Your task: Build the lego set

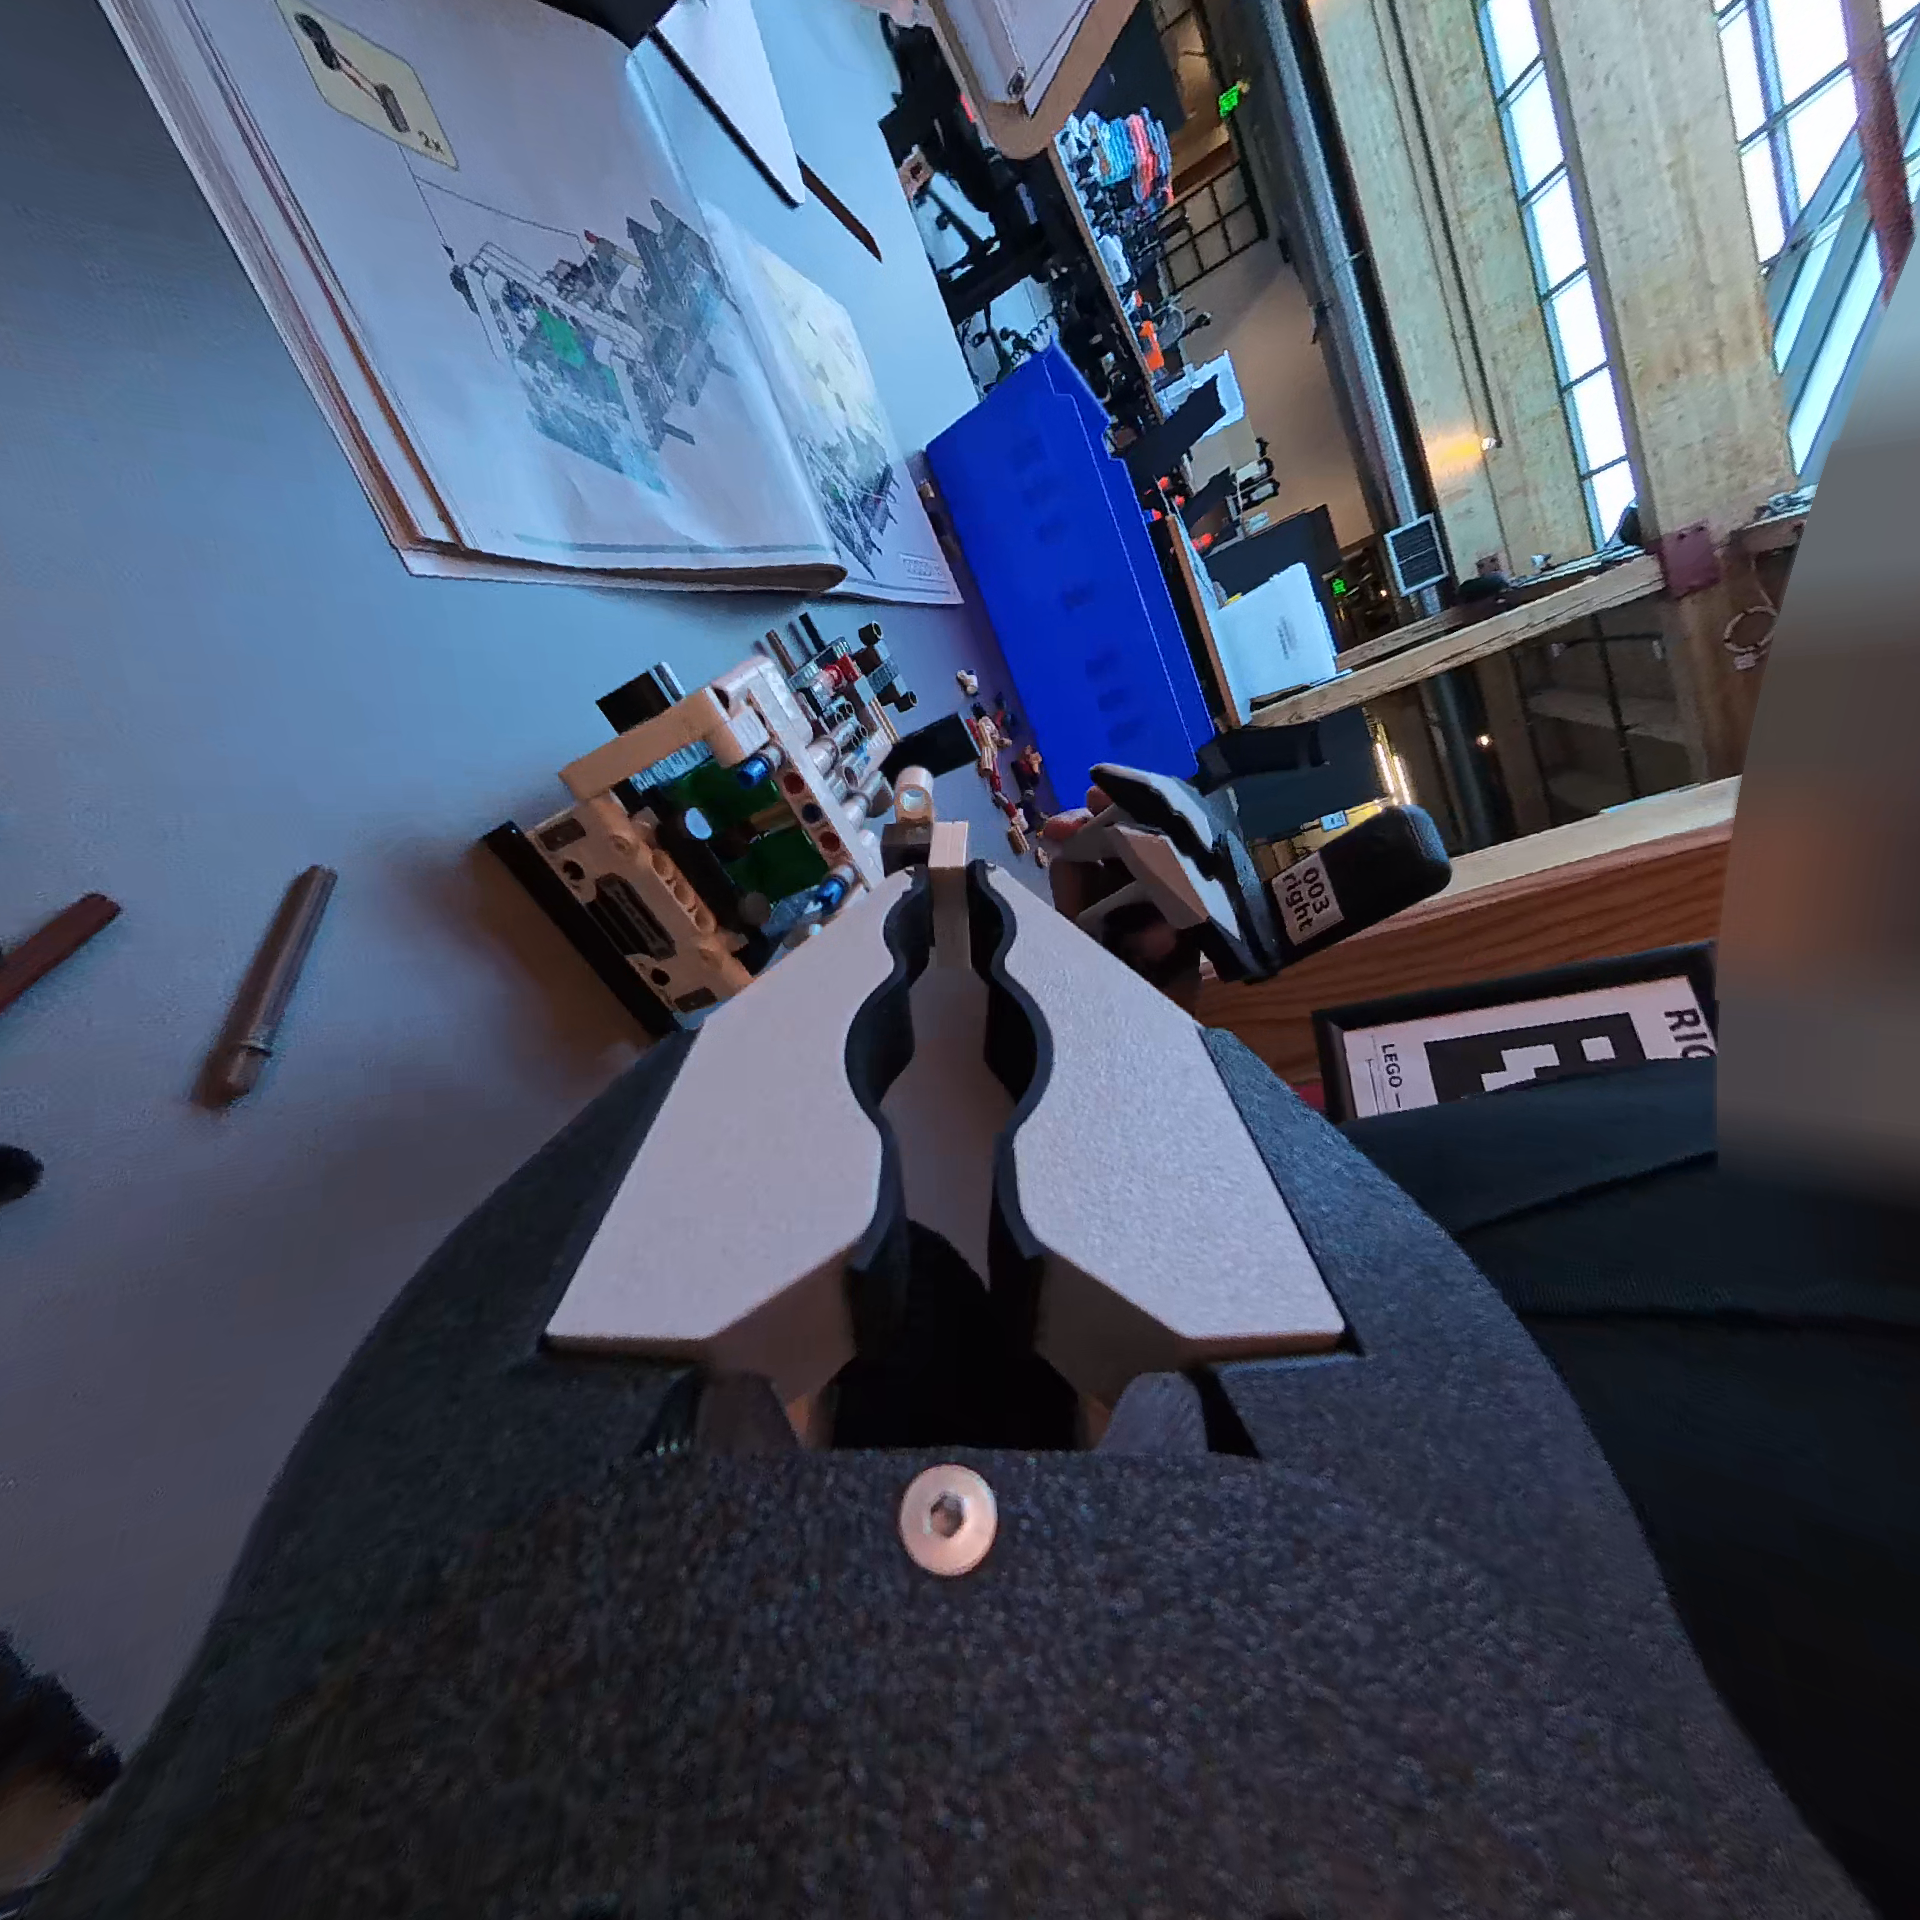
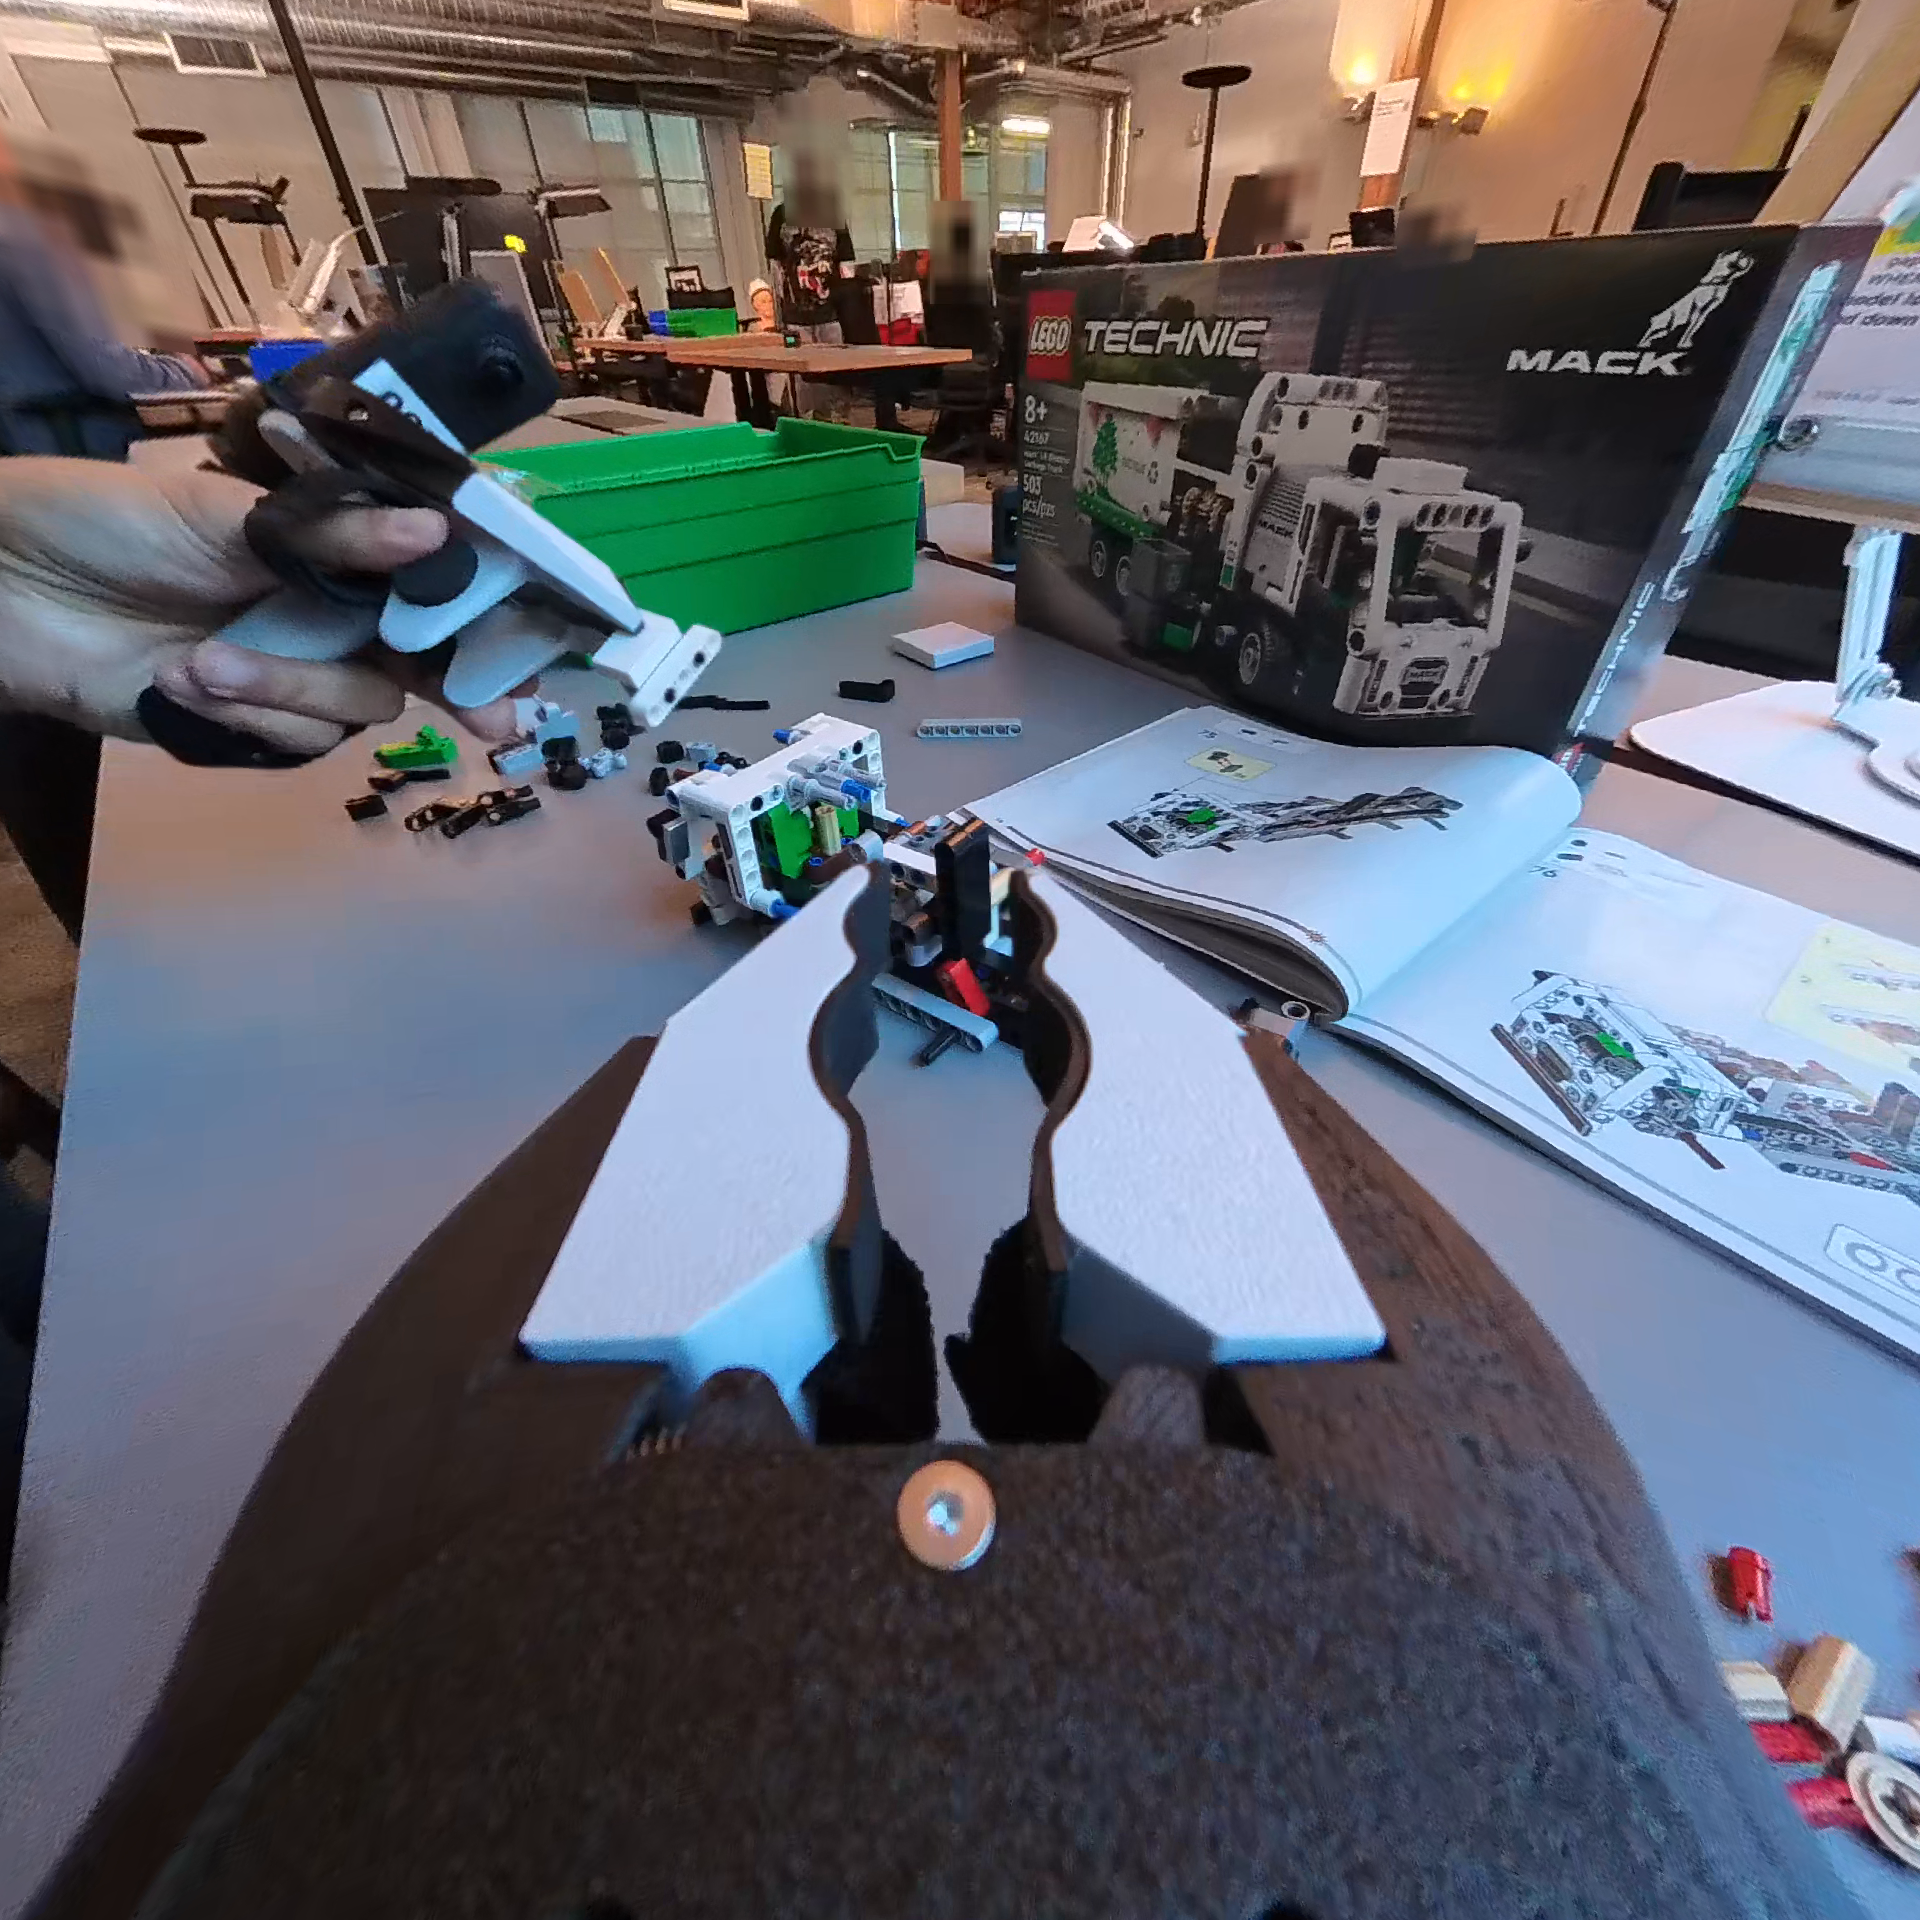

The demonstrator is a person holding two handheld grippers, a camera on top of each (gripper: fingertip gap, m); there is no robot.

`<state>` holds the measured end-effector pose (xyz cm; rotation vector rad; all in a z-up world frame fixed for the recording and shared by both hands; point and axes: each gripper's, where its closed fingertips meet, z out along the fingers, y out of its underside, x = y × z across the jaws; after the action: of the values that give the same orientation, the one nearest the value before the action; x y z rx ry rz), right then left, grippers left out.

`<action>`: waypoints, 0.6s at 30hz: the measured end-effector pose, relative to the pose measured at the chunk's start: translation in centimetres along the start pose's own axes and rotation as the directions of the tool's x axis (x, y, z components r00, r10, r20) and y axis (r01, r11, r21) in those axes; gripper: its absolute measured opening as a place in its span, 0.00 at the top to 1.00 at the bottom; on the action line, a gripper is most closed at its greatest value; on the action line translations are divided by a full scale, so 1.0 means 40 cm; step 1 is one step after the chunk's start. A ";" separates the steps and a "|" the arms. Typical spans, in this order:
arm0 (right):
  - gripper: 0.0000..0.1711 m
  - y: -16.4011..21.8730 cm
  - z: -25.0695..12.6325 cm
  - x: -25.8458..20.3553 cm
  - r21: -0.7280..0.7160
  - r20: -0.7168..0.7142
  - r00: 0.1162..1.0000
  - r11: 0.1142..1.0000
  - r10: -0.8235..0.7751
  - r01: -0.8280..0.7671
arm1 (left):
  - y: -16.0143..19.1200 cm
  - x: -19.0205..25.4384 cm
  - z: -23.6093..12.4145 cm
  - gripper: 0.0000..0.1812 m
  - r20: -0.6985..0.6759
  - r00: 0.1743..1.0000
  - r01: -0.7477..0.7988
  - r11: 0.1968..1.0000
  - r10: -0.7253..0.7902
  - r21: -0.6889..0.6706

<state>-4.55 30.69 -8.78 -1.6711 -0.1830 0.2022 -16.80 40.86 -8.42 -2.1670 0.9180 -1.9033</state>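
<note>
Your left hand-held gripper (image 1: 948, 883) is clamped on a white Technic beam (image 1: 948, 914), held above the grey surface (image 1: 208, 727) near the half-built truck chassis (image 2: 800, 821). Your right hand-held gripper (image 2: 940, 904) is spread wide and empty, just in front of the chassis. Open instruction booklet (image 2: 1403, 894), set box (image 2: 1403, 468) and green bin (image 2: 727, 520) sit behind (open-plan workshop, wooden tables, tall windows).
</note>
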 end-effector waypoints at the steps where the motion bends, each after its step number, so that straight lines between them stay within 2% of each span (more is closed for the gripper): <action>1: 0.87 0.004 0.001 -0.001 -0.008 0.001 1.000 1.000 -0.002 0.002 | -0.005 -0.001 -0.001 0.97 0.005 1.000 0.001 1.000 -0.001 0.000; 18: 0.89 0.022 0.013 0.006 -0.052 -0.016 1.000 0.998 -0.025 0.025 | -0.035 -0.026 0.027 0.97 0.017 0.999 0.033 0.999 -0.033 -0.027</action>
<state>-4.44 31.15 -9.73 -1.7211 -0.1979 0.1658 -15.31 42.19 -8.87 -2.2238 0.9167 -1.8952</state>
